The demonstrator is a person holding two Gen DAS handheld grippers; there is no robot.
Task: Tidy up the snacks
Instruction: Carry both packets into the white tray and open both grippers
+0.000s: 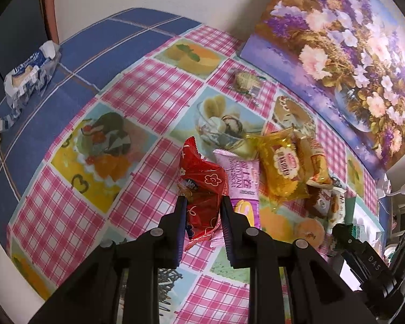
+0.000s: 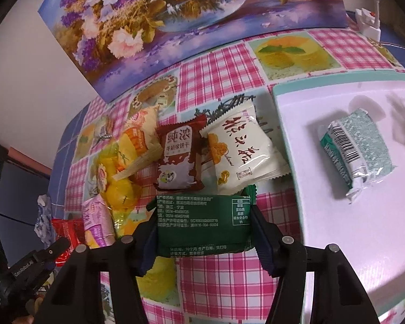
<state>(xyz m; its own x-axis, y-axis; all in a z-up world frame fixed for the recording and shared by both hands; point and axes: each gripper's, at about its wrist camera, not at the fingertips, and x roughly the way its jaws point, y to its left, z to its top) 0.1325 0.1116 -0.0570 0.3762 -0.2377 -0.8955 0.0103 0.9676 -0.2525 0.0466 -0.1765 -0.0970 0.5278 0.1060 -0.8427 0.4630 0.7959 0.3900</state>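
Left tool angled down at the bench, fingers clamped on the red snack packet, beside the pink packet. Right tool low over the bench, gripping the green packet by its sides, just left of the white tray holding a teal packet.

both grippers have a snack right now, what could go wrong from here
1. The left gripper pinches the red packet beside the pink packet, whose edge seems to touch one finger; lifting might drag it along.
2. The right gripper squeezes the green packet by its sides, so it may crush or slip.
3. The white tray already holds a teal packet; a careless drop could land on it.
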